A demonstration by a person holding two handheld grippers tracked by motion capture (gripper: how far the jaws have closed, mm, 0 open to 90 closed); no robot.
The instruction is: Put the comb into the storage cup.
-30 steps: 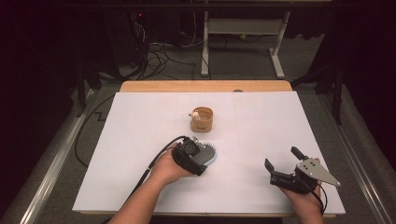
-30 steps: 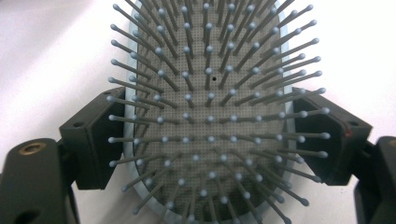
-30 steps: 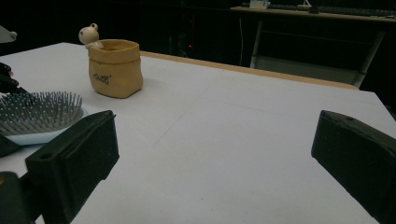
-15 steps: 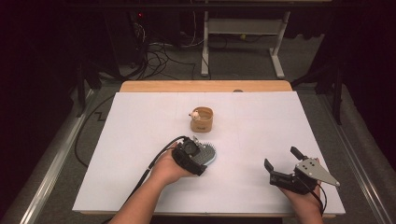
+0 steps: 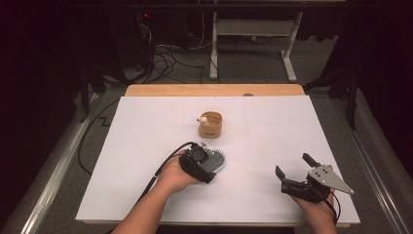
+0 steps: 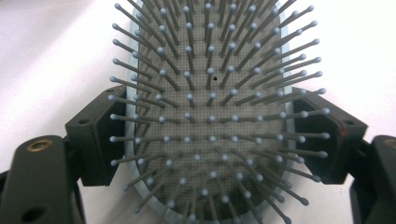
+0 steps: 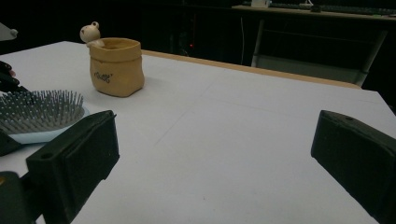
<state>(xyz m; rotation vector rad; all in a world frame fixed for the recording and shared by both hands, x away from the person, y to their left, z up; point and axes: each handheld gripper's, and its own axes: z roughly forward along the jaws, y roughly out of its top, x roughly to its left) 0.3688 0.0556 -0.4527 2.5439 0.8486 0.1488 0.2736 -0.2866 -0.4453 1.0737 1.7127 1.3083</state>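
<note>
- Pale-blue hairbrush [image 6: 205, 116] is lying bristles-up on the white bench [image 5: 146, 126], near centre, at about 6 o'clock from the tan cup [image 5: 211, 126].
- Left gripper [image 5: 207, 163] is sitting over the brush head; in the left gripper view its black fingers [image 6: 95, 135] are bracketing the head at 9 and 3 o'clock, right against the rim.
- Looks like they are grasping the brush by its edges, though pad contact on the right side is hard to confirm behind the bristles.
- Right gripper [image 5: 292, 170] is resting at the bench's 5 o'clock corner, fingers [image 7: 74, 158] spread wide and released, nothing between them.
- Cup is carrying a small frog figure [image 7: 89, 32] on its rim, opening facing up, apparently empty.
- Step in hand, as I read it: securing the brush for a lift.
- Next move is calling for a firm squeeze on the hard rim, not the bristles, then a straight lift.
- If the cup is the target, the brush needs tipping handle-down and carrying toward 12 o'clock; the cup is light and could be getting knocked over, so the right gripper may need to steady it.
</note>
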